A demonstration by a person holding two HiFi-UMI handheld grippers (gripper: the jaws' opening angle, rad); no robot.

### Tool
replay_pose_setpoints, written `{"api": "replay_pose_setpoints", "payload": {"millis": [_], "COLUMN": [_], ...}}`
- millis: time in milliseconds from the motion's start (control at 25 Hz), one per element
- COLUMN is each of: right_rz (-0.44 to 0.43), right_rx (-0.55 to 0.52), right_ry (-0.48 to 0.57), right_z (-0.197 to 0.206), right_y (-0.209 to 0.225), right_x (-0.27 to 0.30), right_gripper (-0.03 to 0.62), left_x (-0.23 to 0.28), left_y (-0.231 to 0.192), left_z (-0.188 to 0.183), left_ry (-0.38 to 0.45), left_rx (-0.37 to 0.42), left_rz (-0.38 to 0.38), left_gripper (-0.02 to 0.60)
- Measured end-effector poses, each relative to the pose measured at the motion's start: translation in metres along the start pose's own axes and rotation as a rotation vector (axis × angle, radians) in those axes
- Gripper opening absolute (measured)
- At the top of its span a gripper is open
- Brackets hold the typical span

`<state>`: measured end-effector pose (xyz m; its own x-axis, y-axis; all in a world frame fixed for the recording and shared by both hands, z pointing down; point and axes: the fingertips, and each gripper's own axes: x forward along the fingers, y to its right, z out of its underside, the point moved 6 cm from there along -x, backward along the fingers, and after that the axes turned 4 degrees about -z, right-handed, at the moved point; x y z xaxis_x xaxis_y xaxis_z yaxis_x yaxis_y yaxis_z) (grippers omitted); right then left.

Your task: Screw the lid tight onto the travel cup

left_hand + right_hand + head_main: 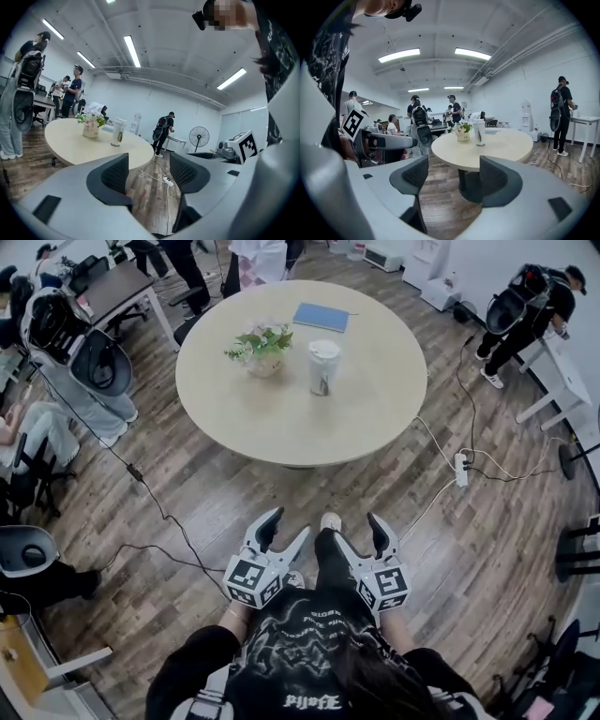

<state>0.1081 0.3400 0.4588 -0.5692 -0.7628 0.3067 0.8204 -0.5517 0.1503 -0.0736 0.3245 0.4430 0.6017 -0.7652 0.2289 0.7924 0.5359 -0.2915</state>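
While held low over brown wood-plank floor (216, 493), well short of round, smooth beige table (375, 418): grey plastic left gripper (286, 529) and right gripper (360, 535) both released, ribbed dark pads (115, 176) apart, nothing between. Tall translucent cylindrical travel cup (323, 367) upright near table centre, just beside potted flowers (262, 351); flat blue notebook (322, 317) beyond.

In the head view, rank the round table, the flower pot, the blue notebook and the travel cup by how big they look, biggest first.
1. round table
2. flower pot, counting its leaves
3. blue notebook and travel cup: about alike in this view, so left unranked
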Motion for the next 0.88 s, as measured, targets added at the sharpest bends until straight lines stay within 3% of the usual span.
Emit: {"api": "replay_pose_setpoints", "payload": {"millis": [400,880], "right_rz": [-0.162,-0.226], "right_rx": [-0.076,-0.123], "right_ry": [-0.031,-0.012], "right_z": [-0.055,-0.102], "right_y": [0.087,0.214], "right_x": [0.104,0.17], "right_gripper": [0.328,0.328], "left_x": [0.096,0.229], "left_y": [-0.046,-0.056], "left_z": [-0.036,-0.068], "left_ry": [0.007,0.045], "left_rx": [-0.026,-0.019], "left_rz": [-0.133,-0.217], "left_gripper": [0.279,0.279]}}
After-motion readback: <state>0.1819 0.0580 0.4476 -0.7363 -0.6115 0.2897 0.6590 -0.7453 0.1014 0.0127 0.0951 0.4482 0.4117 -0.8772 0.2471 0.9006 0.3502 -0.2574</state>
